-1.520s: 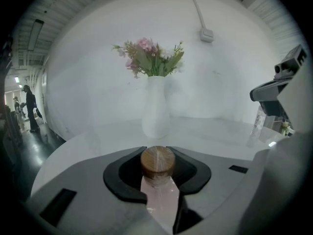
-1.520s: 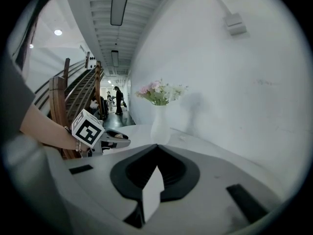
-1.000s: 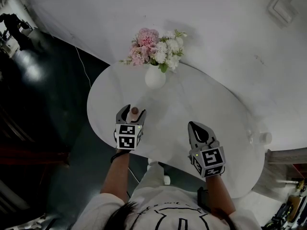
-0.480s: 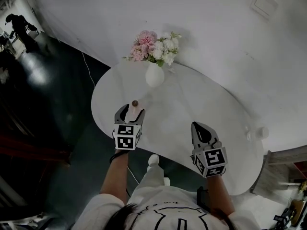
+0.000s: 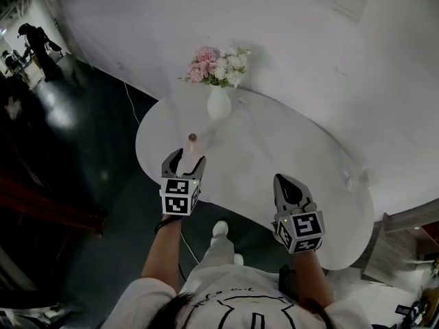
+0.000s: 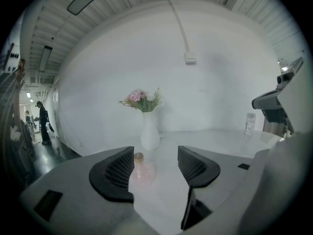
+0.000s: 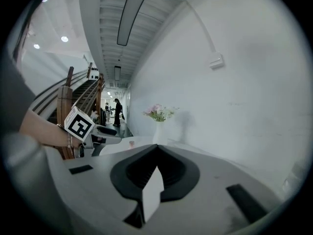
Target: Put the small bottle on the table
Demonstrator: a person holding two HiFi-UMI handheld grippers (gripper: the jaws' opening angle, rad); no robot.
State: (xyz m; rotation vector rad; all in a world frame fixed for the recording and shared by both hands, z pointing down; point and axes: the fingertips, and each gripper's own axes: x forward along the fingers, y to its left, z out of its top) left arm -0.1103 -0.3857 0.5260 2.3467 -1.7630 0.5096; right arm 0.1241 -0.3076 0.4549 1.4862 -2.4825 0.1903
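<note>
The small pink bottle [image 5: 193, 142] with a brown cap stands upright on the white table [image 5: 274, 142], near its left end. My left gripper [image 5: 186, 158] is open just behind it, and the bottle sits at or just past the fingertips, free of them. In the left gripper view the bottle [image 6: 141, 169] shows in the gap close to the left jaw, with the left gripper [image 6: 155, 166] wide apart. My right gripper [image 5: 288, 184] hovers over the table's near edge, shut and empty; its jaws meet in the right gripper view [image 7: 157, 150].
A white vase of pink and white flowers [image 5: 219, 98] stands at the table's far side, beyond the bottle. A clear plastic bottle [image 5: 357, 179] stands near the right end. A dark floor drops off to the left, a white wall lies behind, and people stand far off.
The left gripper has drawn back toward me, off the bottle. The bottle, earlier between the jaws, now stands at their tips. The right gripper has hardly moved.
</note>
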